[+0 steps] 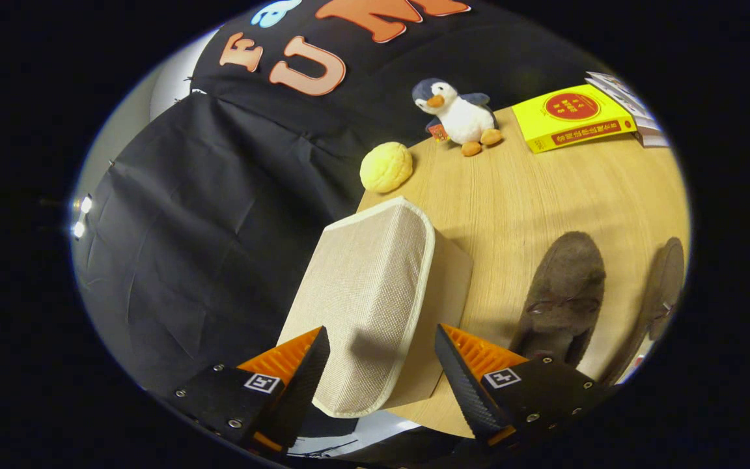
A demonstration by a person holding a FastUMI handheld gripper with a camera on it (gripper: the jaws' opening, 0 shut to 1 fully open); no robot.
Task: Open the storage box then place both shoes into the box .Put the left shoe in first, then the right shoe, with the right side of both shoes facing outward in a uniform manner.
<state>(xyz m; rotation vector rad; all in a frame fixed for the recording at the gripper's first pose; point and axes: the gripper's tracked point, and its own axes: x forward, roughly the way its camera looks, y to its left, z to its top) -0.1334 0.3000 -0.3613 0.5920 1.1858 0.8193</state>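
The box [375,293], a beige woven-fabric case with pale piping along its edges, stood at the near corner of the wooden table [544,195], its lid down and its broad fabric face turned toward the camera. Its lower end reached in between the fingers, which stood spread wide on either side; the gripper [381,355] was open, and neither finger could be seen pressing on the fabric. To the right of the box, beyond the right finger, lay a brown fuzzy shoe [564,293] on the table, toe pointing away, and farther right a second shoe [665,286] of the same brown, partly cut off from sight. Beyond the box, near the table's far edge, sat a round yellow bun [386,167]. Past that stood a plush penguin [458,116], and to its right a yellow book [570,117] lay flat, with some printed papers [629,104] just beside it. Black cloth [206,228] hung behind and left of the table.
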